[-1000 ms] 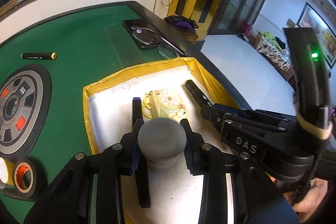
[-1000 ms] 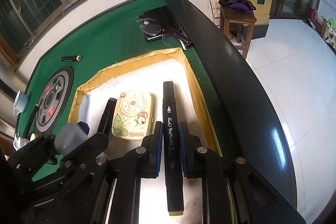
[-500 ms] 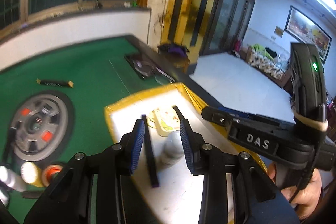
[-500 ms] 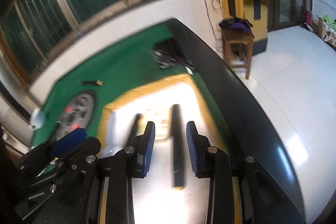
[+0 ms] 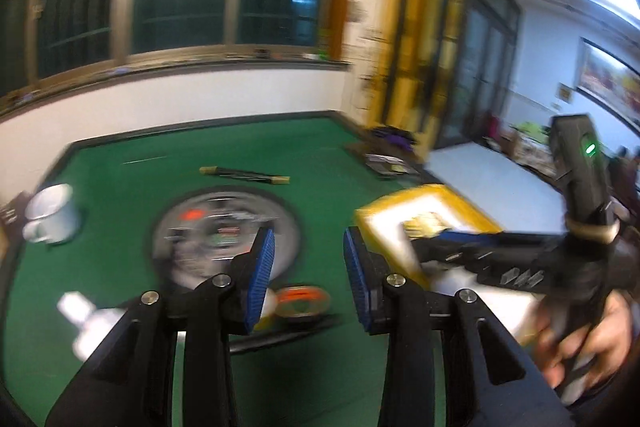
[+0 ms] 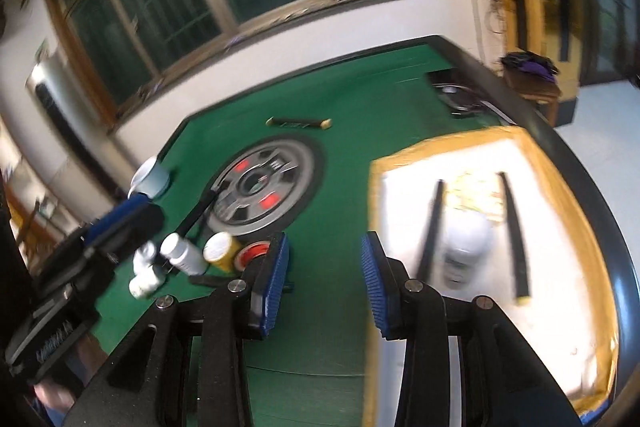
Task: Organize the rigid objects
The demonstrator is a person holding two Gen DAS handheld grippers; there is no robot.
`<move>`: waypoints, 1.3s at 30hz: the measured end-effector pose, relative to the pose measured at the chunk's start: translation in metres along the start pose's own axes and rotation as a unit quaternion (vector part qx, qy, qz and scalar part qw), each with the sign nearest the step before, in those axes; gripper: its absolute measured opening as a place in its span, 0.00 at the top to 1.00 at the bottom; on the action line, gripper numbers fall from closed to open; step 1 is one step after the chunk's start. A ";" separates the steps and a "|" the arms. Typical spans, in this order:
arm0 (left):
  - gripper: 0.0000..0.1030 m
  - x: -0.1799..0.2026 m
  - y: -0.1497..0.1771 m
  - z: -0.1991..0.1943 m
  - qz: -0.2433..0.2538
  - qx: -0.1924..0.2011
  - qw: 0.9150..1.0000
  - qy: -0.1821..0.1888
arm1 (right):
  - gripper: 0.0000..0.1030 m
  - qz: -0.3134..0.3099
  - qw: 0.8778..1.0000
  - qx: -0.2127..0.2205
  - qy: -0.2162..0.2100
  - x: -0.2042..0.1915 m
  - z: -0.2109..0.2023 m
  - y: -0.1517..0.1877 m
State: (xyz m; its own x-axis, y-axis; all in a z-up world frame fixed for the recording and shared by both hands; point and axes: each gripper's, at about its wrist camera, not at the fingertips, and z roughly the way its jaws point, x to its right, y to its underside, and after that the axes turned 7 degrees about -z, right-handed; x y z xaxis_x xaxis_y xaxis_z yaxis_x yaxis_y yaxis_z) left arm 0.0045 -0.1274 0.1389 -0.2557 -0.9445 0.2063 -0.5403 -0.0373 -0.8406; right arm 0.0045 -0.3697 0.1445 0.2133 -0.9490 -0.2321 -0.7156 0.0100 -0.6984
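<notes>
The yellow-rimmed tray [image 6: 408,151] holds two black markers [image 6: 514,227], a grey bottle [image 6: 466,239] and a yellow cartoon tin [image 6: 476,191]; in the left wrist view the tray [image 5: 424,203] sits at the right. My left gripper [image 5: 308,279] is open and empty above the green felt, over an orange tape roll [image 5: 302,301]. My right gripper [image 6: 325,281] hovers over the felt left of the tray, its jaws opening with nothing between them. A loose marker [image 6: 298,123] lies far back on the felt. Both views are blurred.
A round wheel-print mat [image 6: 264,183] lies mid-table, with a white mug [image 6: 150,177] beyond it. White bottles [image 6: 180,253], a yellow bottle [image 6: 220,249] and tape [image 6: 254,253] cluster at front left. A dark tray with glasses [image 6: 456,91] sits near the table's black edge [image 6: 580,163].
The left gripper let go of the grey bottle and the right one released the marker, both left in the tray. Both grippers rose and swung left over the felt.
</notes>
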 end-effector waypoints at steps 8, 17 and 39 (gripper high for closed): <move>0.67 -0.137 0.000 0.003 -0.114 0.096 0.970 -0.194 | 0.67 -0.149 0.985 -0.080 -0.026 -0.062 0.086 -0.079; 0.67 -0.150 0.005 0.026 -0.132 0.071 0.967 -0.205 | 0.68 -0.280 0.951 -0.129 0.033 -0.073 0.228 -0.157; 0.67 -0.151 0.015 0.024 -0.124 0.035 0.971 -0.199 | 0.87 -0.287 0.940 -0.187 0.015 -0.068 0.329 -0.151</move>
State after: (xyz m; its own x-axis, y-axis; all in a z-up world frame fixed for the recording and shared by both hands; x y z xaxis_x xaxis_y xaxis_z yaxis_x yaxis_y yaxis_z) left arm 0.0544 0.0070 0.0835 0.2140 -0.9542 0.2089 -0.4855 -0.2895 -0.8249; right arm 0.3170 -0.2033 0.0427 0.6200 -0.7733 0.1331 -0.6737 -0.6116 -0.4149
